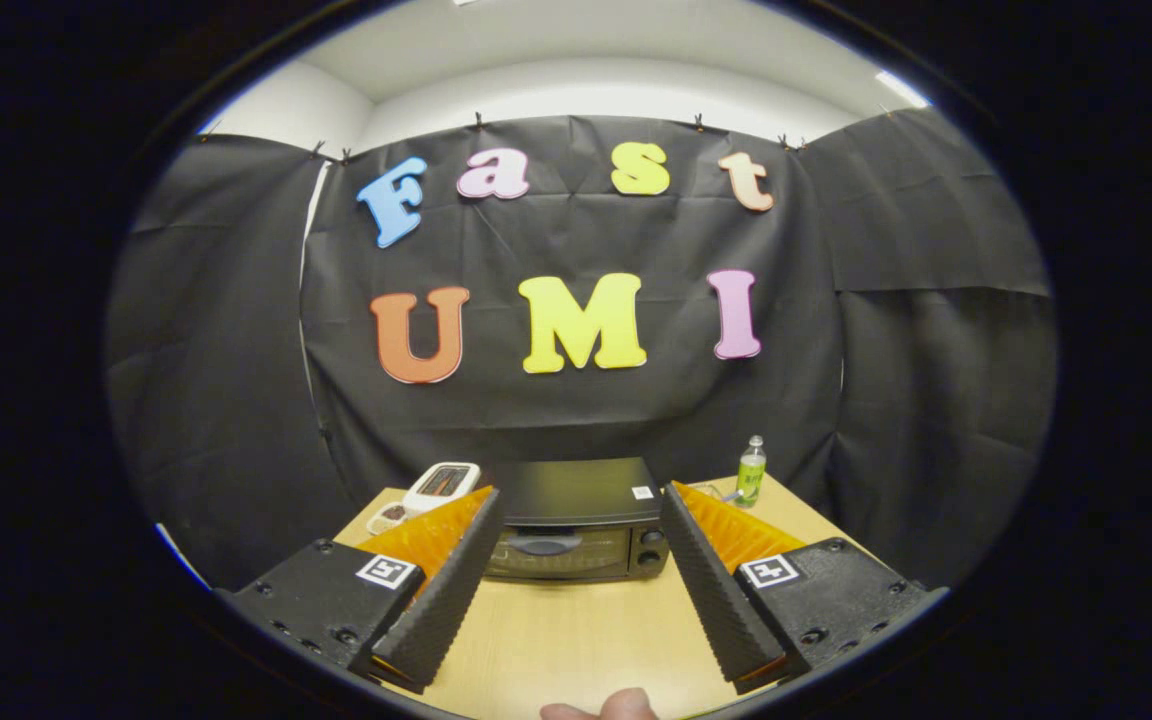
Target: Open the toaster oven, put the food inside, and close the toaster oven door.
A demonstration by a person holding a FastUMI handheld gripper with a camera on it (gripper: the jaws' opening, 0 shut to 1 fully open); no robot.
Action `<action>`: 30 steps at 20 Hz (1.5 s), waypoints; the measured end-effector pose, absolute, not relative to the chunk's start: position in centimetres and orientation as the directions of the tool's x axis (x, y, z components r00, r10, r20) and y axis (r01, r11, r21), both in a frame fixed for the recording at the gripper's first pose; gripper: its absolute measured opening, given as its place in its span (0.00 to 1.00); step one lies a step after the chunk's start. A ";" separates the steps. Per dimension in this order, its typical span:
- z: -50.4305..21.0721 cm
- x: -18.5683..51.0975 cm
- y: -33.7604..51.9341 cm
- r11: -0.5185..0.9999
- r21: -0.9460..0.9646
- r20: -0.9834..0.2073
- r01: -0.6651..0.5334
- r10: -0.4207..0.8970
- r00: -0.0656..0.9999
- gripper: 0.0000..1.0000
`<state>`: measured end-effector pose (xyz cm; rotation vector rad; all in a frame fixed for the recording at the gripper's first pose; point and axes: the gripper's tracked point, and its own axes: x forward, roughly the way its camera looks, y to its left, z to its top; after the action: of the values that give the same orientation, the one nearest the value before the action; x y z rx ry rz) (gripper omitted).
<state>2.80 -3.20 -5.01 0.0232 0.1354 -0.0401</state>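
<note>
fingers spread wide, gripping nothing | toaster oven beyond them on tabletop, door shut | bottle at its right | white device at its left

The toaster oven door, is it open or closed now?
Closed. The toaster oven door stands flat against its front, handle up, beyond the open gripper, whose fingers hold nothing.

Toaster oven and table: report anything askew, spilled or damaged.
Nothing stands out. The toaster oven sits square on the table with its door shut, the green bottle stands upright, and the gripper hangs open before the oven.
</note>
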 end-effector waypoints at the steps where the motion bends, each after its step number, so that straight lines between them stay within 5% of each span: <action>1: -5.4 3.5 -3.2 0.999 0.021 -0.141 0.038 -0.035 0.989 1.00; 14: -17.2 19.0 -0.6 0.998 0.039 -0.348 -0.054 0.064 0.935 1.00; 23: -26.0 26.8 -0.2 0.999 0.052 -0.509 0.012 0.016 0.860 1.00; 30: -26.5 27.1 -0.1 0.999 -0.015 -0.447 0.039 -0.042 0.894 1.00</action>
<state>27.05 -0.08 -26.48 -0.0061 0.4632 -0.0416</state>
